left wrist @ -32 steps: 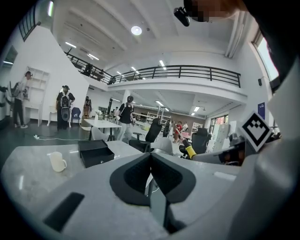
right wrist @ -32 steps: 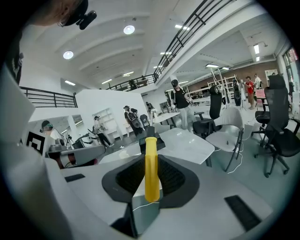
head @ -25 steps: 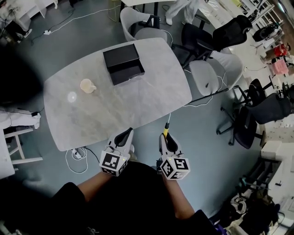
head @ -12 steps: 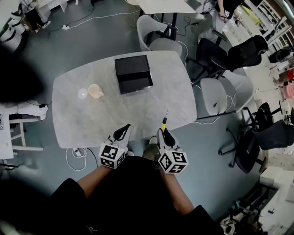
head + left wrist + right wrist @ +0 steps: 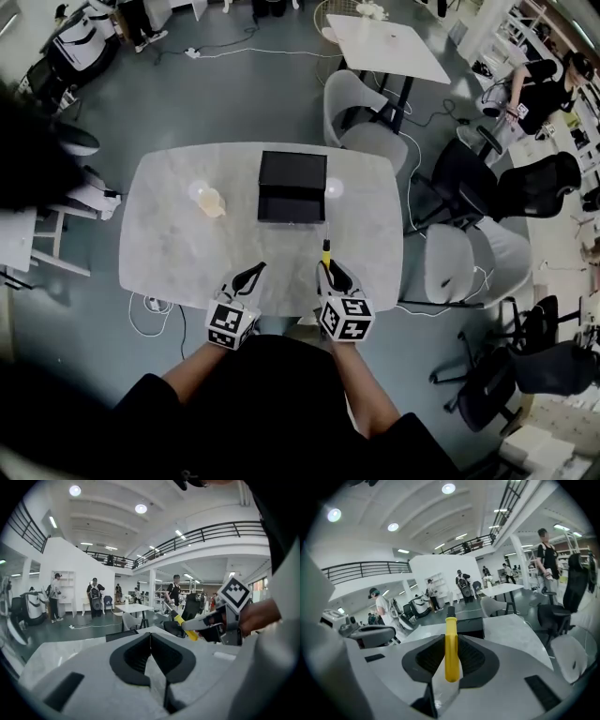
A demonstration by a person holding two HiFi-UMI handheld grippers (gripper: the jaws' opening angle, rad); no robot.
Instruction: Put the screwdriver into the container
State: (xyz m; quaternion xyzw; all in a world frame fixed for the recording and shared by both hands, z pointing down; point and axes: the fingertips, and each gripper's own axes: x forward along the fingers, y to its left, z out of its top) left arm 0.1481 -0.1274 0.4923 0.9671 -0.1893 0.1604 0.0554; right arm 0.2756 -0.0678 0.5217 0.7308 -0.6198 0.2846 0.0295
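The screwdriver point(image 5: 325, 251) has a yellow handle and a thin shaft that points away from me. My right gripper point(image 5: 335, 274) is shut on its handle over the table's near edge. In the right gripper view the yellow handle point(image 5: 451, 648) stands upright between the black pads, tip up. The container, an open black box point(image 5: 292, 187), sits at the table's far middle, well beyond the tip. My left gripper point(image 5: 247, 277) hovers beside the right one, shut with nothing in it; its pads point(image 5: 140, 654) meet. From the left gripper view the held screwdriver point(image 5: 186, 630) shows at the right.
A cream cup point(image 5: 212, 202) and a pale round lid point(image 5: 196, 190) lie left of the box on the grey marble table point(image 5: 178, 253); another small disc point(image 5: 335, 187) lies right of it. Chairs point(image 5: 367, 112) stand along the far and right sides. People stand in the hall behind.
The head view has swung, so the table sits squarer and more central. Both grippers have come from off the table's front corner to over its near edge, the screwdriver still held.
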